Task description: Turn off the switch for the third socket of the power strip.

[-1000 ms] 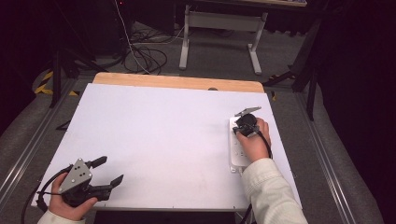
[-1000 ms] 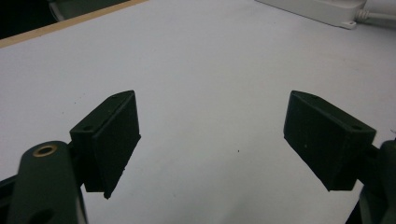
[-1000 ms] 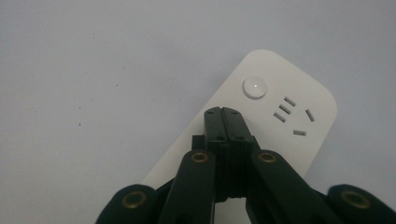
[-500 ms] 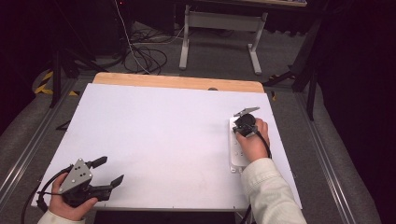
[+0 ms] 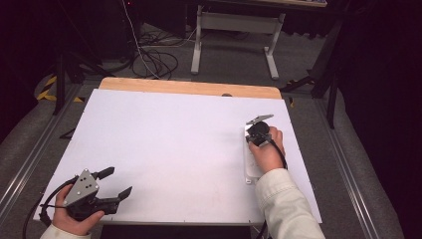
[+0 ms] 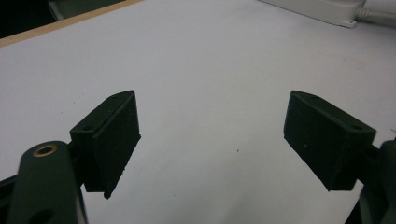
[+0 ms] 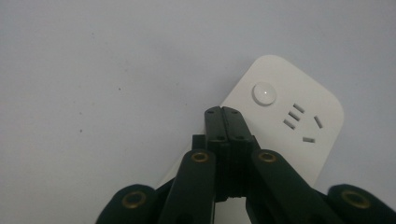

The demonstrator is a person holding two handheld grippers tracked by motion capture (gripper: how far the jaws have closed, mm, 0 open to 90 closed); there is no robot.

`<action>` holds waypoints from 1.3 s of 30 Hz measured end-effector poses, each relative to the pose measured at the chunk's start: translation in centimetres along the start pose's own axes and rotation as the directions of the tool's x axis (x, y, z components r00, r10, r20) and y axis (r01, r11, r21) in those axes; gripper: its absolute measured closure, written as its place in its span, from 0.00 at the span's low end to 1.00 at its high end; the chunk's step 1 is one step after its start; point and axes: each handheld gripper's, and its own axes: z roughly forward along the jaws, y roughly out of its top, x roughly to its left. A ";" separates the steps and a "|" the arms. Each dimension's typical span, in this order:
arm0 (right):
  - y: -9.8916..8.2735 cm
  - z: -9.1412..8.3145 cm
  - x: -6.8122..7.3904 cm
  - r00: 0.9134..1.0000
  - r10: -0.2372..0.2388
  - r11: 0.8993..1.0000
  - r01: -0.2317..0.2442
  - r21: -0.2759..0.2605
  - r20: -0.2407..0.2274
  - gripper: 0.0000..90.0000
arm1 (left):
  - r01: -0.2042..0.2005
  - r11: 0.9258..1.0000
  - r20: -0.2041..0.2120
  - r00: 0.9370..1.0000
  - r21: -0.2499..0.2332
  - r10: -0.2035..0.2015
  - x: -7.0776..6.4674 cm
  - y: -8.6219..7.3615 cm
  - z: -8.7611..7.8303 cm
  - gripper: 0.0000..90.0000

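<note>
A white power strip (image 5: 250,164) lies along the right side of the white table (image 5: 174,144). In the right gripper view its end (image 7: 299,135) shows a round white button (image 7: 264,93) and socket slots. My right gripper (image 7: 223,111) is shut with nothing between its jaws, and hovers over that end of the strip just short of the button. In the high view a hand holds it above the strip's far end (image 5: 259,133). My left gripper (image 5: 116,183) rests at the table's front left corner, jaws wide open and empty (image 6: 210,140).
A wooden strip (image 5: 189,88) edges the table's far side. Beyond it, on the floor, stand a white metal frame (image 5: 234,35) and loose cables (image 5: 154,55). The strip's cord end (image 6: 327,9) shows far off in the left gripper view.
</note>
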 end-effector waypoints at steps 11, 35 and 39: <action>-0.8 -1.1 -1.1 0.996 0.079 0.989 -0.082 -0.120 -0.033 1.00 | 0.008 1.000 -0.002 1.000 0.002 -0.008 0.2 0.0 0.0 0.21; -0.6 -6.2 -0.4 0.996 0.059 0.960 -0.074 -0.271 -0.064 0.92 | 0.010 1.000 -0.005 1.000 -0.003 -0.010 0.1 0.0 -0.1 0.21; -0.8 -6.9 -0.5 0.994 0.067 0.946 -0.089 -0.313 -0.081 0.79 | 0.011 1.000 -0.006 1.000 -0.002 -0.011 0.1 0.0 -0.1 0.21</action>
